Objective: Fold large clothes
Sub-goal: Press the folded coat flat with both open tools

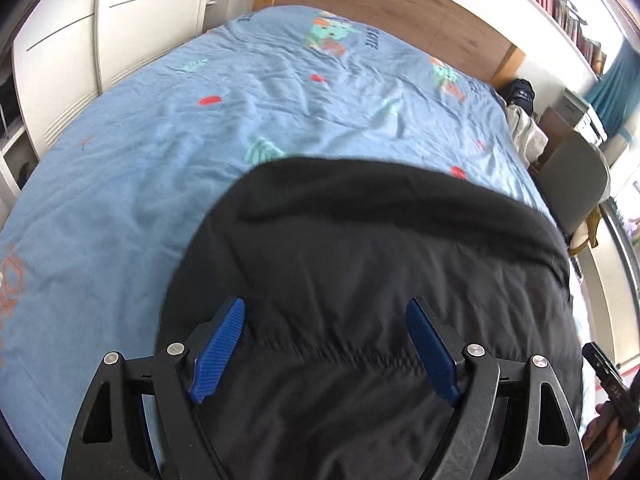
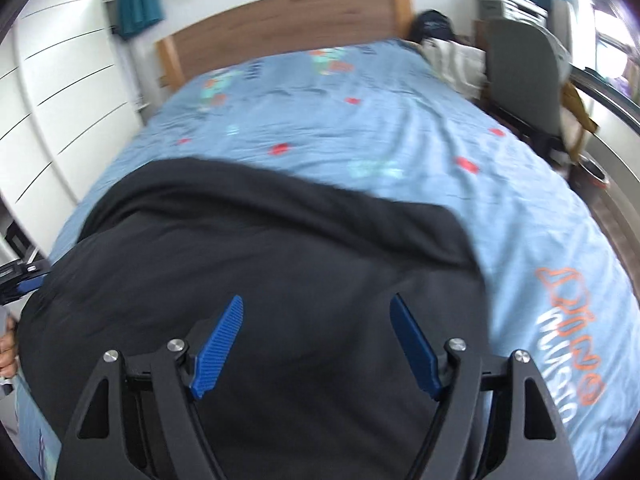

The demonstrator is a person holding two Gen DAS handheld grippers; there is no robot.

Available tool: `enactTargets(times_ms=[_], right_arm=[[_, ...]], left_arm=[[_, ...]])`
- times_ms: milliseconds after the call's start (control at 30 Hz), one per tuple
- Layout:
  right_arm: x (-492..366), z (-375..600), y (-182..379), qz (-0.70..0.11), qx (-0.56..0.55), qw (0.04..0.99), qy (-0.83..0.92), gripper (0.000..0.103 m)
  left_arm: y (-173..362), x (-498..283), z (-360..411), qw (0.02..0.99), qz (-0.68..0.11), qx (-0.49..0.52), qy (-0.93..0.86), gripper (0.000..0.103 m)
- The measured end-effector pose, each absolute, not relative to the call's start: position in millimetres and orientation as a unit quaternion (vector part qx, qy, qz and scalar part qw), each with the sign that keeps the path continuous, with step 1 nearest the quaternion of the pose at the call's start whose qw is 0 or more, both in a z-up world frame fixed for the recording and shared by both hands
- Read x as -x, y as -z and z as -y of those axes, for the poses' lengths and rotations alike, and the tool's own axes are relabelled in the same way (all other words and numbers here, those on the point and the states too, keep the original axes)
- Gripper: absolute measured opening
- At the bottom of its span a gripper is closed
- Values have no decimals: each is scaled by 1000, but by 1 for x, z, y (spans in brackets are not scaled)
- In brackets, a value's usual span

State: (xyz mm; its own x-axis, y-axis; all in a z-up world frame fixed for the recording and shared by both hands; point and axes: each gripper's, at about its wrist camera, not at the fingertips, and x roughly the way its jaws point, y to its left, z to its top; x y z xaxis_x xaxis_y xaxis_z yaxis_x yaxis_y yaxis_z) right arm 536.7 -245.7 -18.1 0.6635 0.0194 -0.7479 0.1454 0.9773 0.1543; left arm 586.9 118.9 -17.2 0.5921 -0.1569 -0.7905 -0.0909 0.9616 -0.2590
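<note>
The black coat [image 1: 360, 280] lies at the bed's [image 1: 160, 140] near edge. Both claws, left [image 1: 325, 350] and right [image 2: 316, 346], hang wide and hold nothing. Next they need an edge to grab.

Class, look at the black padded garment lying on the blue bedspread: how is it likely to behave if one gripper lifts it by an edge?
The black padded garment would probably droop rather than hold its shape: it already lies in soft rolls and creases. Its quilted stitching suggests puffy filling, so likely bulky yet light. The smooth, faintly shiny fabric may slip between the pads.
</note>
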Motion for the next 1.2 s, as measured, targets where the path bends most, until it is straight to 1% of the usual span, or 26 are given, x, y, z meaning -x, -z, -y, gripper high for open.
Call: enactTargets(times_ms=[167,200,333,433,567,700,800,1033,1200], right_arm=[[-535,219,40,-415,-98,904,25,75],[-532,221,44,-415,-99,904,26,75],[-522,238,54,-415,-106,902,46,82],[-515,252,59,-421,-110,898,66,82],[-506,252,47,-418,-89,900,90,82],[-487,231,27,-392,-86,914,58,82],[-479,210,22,-382,-86,920,33,82],[-477,200,37,-386,-102,917,21,82],[-471,209,46,-386,-105,916,27,83]], left_arm=[[43,-584,-108,885,-454,100,2,83],[45,-582,-108,888,-450,97,0,84],[50,-574,-106,895,-438,86,-10,84],[48,-564,-105,901,-425,79,-20,84],[31,-540,-100,918,-391,70,-23,84],[19,-515,-89,930,-363,56,-15,84],[20,-510,-82,932,-360,44,-9,84],[33,-507,-68,932,-362,23,-9,84],[40,-508,-65,935,-354,15,-15,88]])
